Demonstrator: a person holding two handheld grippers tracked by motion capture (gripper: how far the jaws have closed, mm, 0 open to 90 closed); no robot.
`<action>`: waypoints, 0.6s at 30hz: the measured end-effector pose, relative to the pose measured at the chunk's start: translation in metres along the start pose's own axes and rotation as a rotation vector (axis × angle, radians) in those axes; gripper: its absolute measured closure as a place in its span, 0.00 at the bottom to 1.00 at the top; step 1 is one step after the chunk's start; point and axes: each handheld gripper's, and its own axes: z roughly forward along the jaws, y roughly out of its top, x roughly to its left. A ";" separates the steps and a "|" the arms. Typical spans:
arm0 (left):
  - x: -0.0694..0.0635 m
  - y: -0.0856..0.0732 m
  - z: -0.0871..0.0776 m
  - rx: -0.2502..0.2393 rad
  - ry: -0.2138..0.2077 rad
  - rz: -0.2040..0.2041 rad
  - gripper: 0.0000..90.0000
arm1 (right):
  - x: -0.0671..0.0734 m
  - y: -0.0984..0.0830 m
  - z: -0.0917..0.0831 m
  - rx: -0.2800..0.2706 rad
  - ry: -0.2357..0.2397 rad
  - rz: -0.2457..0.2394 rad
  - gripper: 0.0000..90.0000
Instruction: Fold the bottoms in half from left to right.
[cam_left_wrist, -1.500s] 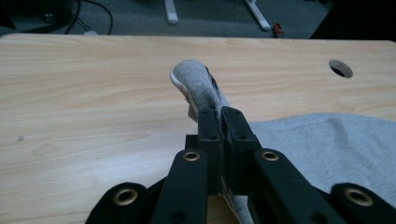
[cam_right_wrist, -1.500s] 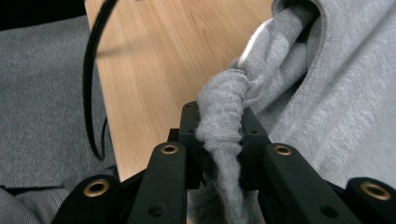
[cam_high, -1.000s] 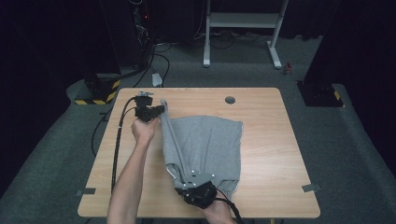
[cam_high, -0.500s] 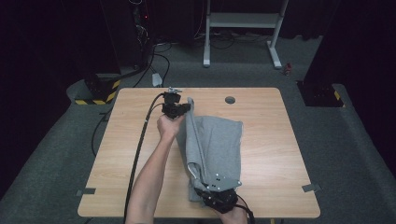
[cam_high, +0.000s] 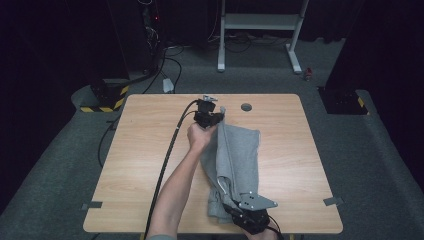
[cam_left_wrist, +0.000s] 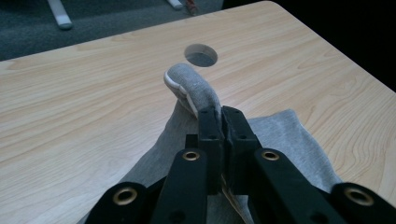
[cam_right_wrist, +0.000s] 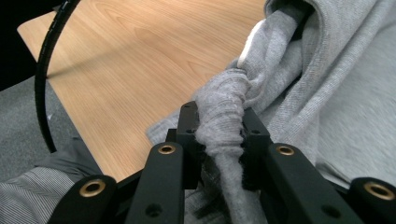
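A grey garment (cam_high: 235, 160), folded lengthwise with a white inner trim, lies from the table's (cam_high: 140, 170) middle to its near edge. The left gripper (cam_high: 214, 118) pinches its far end; the right gripper (cam_high: 241, 210) clamps a bunched near end. A round hole (cam_high: 246, 106) sits just beyond.

Grey garment (cam_high: 235, 155) lies folded lengthwise on the table, ends lifted.

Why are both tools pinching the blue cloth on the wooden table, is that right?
Not quite: the cloth is grey, not blue, as the high view shows. The rest holds: the left tool and the right tool both pinch it on the wooden table.
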 end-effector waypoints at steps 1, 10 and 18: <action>-0.001 0.000 0.003 0.003 -0.003 0.000 0.96 | -0.001 -0.002 -0.001 0.002 -0.004 0.007 0.83; -0.018 0.000 0.026 0.023 -0.021 0.022 0.96 | -0.006 -0.013 -0.004 0.008 -0.038 0.033 0.83; -0.036 -0.001 0.046 0.044 -0.040 0.052 0.96 | -0.008 -0.019 -0.009 0.013 -0.062 0.049 0.82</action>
